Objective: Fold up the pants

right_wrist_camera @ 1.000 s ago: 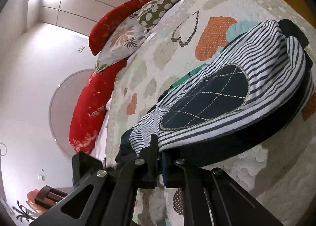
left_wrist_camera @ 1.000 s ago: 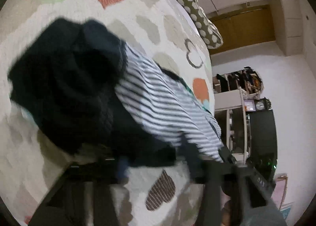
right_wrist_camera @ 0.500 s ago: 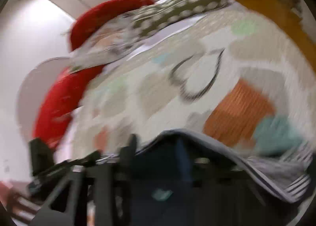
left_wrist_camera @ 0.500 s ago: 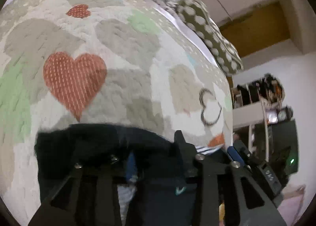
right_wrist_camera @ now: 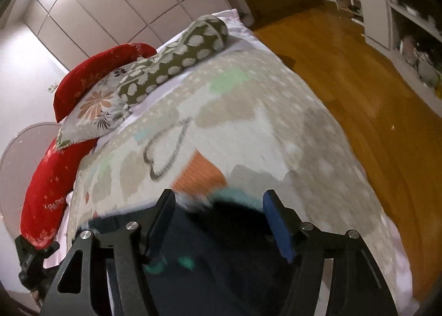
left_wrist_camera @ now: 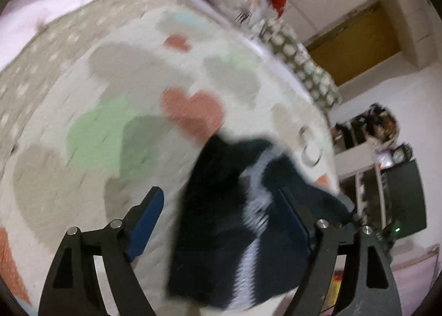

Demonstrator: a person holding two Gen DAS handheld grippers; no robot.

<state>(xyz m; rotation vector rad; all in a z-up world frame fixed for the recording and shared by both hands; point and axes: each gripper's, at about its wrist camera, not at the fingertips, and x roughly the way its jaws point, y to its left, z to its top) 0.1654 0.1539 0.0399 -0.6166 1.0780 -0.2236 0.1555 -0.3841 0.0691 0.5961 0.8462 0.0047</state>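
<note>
The pants point(left_wrist_camera: 221, 233) are dark navy with a white striped part and lie bunched and blurred on the heart-patterned quilt point(left_wrist_camera: 110, 128). My left gripper point(left_wrist_camera: 221, 205) hovers over them with its jaws opening. Its left blue pad point(left_wrist_camera: 146, 219) is clear of the cloth, and the right pad point(left_wrist_camera: 292, 216) is over the cloth without squeezing it. In the right wrist view the dark cloth of the pants point(right_wrist_camera: 226, 236), with a teal mark, lies under and between the fingers. My right gripper point(right_wrist_camera: 219, 216) is opening too, and nothing is pinched between its pads.
At the head of the bed lie a red pillow point(right_wrist_camera: 91, 73), a floral pillow point(right_wrist_camera: 94, 111) and a green spotted bolster point(right_wrist_camera: 179, 53). A wooden floor point(right_wrist_camera: 359, 81) runs along the bed's right edge, with white shelves point(right_wrist_camera: 392, 7) beyond.
Both grippers were shut on the pants' edge, then swept it across the quilt toward the pillows. Their jaws have now opened and the cloth lies loose.
</note>
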